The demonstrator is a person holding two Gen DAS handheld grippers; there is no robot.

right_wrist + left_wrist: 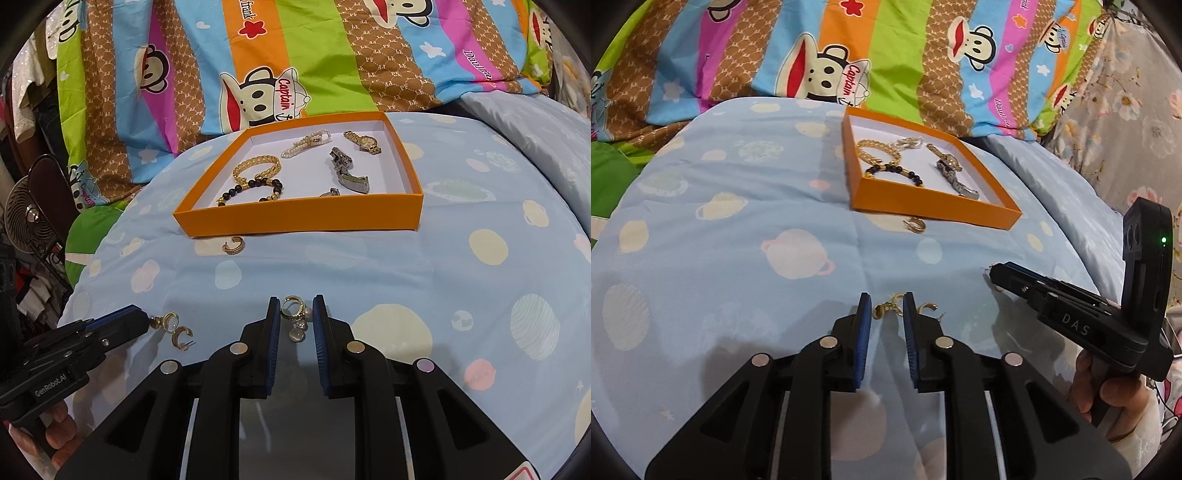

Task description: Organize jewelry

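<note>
Progress, judged from the layout: mostly done. The shallow orange cardboard box with white floor (295,216), at the far side of the pale blue planet-print bedspread (406,266), already holds, left to right: gold chain bracelet (257,167), black-and-gold bead bracelet (251,190), white pearl strand (306,144), silver link watch band (347,171), gold wristwatch (364,142).

Left outside, all earrings: gold C-hoop earring (233,245) just beside the box's near left corner; gold clip earring with clear round stone (168,320) and small gold half-hoop stud (181,338) toward the near edge; gold hoop earring with pearl drops (297,317) right of those.

Left gripper (885,308): narrow gap, tips straddling the clear-stone earring and its half-hoop mate, not clamped as far as I can see.

Right gripper (295,310): same narrow gap, pearl-drop earring sitting between the blue pads (275,325), apparently not pinched yet.
</note>
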